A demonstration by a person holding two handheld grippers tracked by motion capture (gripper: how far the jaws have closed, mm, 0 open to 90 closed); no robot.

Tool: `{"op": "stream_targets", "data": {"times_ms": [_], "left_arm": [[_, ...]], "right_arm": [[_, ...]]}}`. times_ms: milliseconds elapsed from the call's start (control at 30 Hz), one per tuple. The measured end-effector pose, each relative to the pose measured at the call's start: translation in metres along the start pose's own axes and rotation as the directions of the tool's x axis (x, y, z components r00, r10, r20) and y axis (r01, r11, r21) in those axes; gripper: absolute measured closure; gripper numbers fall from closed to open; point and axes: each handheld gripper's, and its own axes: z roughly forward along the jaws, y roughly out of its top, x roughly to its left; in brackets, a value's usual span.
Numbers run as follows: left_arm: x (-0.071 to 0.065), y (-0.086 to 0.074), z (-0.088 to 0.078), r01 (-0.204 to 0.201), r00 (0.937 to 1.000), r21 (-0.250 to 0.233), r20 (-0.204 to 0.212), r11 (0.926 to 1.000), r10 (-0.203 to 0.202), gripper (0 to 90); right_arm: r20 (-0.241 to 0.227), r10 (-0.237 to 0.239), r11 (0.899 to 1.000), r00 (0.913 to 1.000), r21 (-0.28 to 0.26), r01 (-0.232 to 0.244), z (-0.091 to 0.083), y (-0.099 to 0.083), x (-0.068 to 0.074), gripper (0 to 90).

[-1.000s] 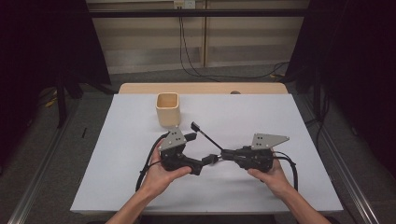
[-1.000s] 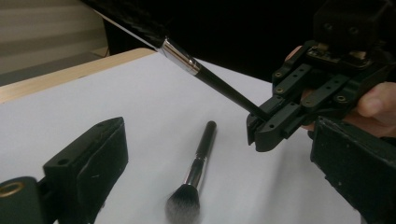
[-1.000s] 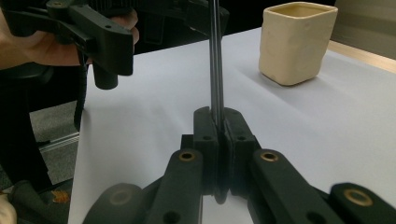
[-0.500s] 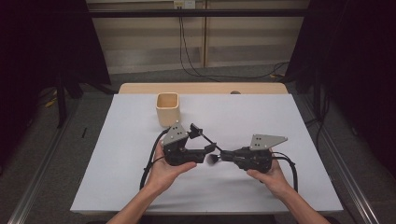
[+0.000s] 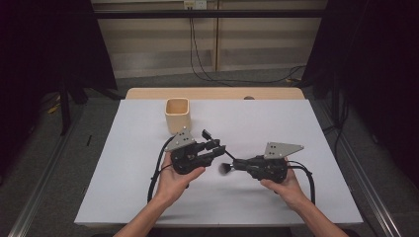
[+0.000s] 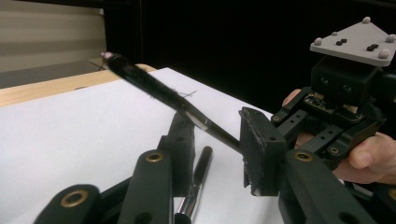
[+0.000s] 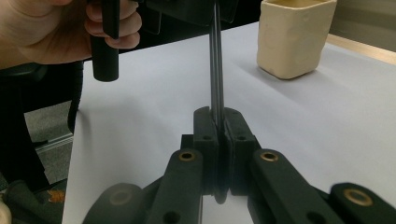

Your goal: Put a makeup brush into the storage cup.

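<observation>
The brush (image 6: 154, 86), a slim black-handled one, was held in the air low over the middle of the table, its dark bristle head blurred in the high view and its handle slanting up and away to a pale tip. The right gripper (image 5: 236, 163) had it: its jaws were pressed together on the lower handle, and its own view showed the dark shaft rising straight out from between the pads. The left gripper (image 5: 213, 140) stood with jaws spread wide on either side of the upper handle, the shaft running between them and close to one pad, not clamped.

By my reading this was a handover about halfway through. The brush was lifted and presented, but the left jaws had yet to close and the right to let go. If the beige cup (image 5: 177, 114) was the goal, nothing was in it that I could see.

The cup sat just beyond the left gripper, apart from it. The white table cover (image 5: 276, 123) lay bare around both hands, with its edges well off on every side.
</observation>
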Motion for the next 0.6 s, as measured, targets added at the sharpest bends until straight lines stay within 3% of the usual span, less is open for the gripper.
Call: {"op": "stream_targets", "data": {"times_ms": [333,600], "left_arm": [[0.0006,0.0015,-0.0009,0.057,0.9976,-0.01,0.041,0.9983,-0.056,73.7],[0.0005,0.0029,-0.0011,0.1,0.9921,-0.01,0.077,0.9949,-0.099,78.3]], "right_arm": [[-0.003,-0.012,1.0,0.9999,0.017,0.012,0.0029,-0.002,0.0015,86.0],[-0.012,-0.009,0.999,0.9999,0.033,0.009,0.0057,-0.0036,0.0024,85.7]]}}
